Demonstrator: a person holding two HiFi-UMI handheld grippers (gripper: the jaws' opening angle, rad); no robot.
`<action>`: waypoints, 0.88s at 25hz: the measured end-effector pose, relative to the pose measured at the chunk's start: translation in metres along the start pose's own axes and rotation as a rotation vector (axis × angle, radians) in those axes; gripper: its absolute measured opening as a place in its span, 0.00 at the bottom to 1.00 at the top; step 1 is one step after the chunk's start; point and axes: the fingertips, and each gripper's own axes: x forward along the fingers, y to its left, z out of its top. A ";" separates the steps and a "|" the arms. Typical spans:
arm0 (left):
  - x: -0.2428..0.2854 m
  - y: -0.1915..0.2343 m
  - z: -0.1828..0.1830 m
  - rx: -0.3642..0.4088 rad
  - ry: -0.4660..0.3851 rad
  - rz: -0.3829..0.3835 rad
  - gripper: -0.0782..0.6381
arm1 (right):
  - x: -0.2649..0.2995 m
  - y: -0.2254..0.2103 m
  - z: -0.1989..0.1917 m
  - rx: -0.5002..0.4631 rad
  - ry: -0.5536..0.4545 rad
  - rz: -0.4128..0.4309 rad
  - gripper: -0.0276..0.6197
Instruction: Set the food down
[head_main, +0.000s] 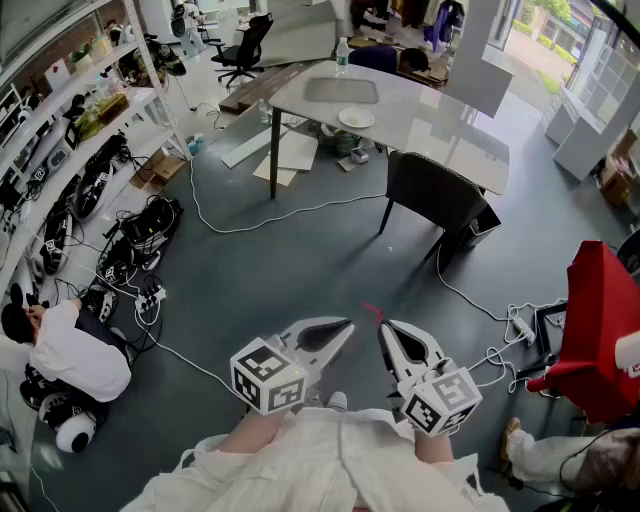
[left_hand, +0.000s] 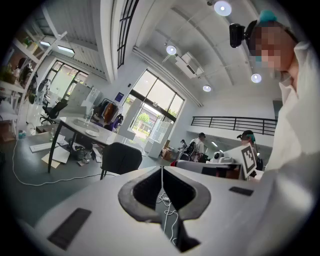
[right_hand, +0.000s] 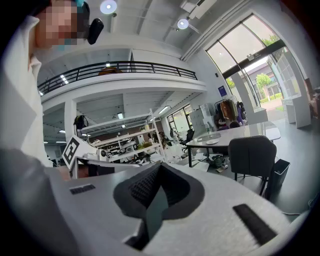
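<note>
A wide workshop with a grey floor (head_main: 300, 260) fills the head view. A pale table (head_main: 430, 120) bearing a white plate (head_main: 356, 118) stands at top centre, and my left claw (head_main: 343, 327) and right claw (head_main: 388, 332) sit at bottom centre, well apart from it. In the left gripper view my jaws are pressed together on nothing, with floor cables (left_hand: 164, 200) showing past them. The right gripper view shows the same tight, empty jaws, so I find no food anywhere and cannot say how it looks; I only guess it is soft and wants a gentle pinch.
</note>
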 end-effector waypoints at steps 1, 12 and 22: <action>0.002 0.000 0.000 0.010 0.004 0.006 0.14 | -0.001 -0.002 0.001 -0.005 -0.004 -0.005 0.05; 0.007 0.000 -0.004 0.036 0.013 0.031 0.14 | 0.000 -0.007 -0.006 -0.058 0.036 -0.005 0.05; 0.014 -0.002 -0.013 -0.010 -0.051 0.052 0.14 | -0.007 -0.020 -0.025 0.013 0.037 0.013 0.05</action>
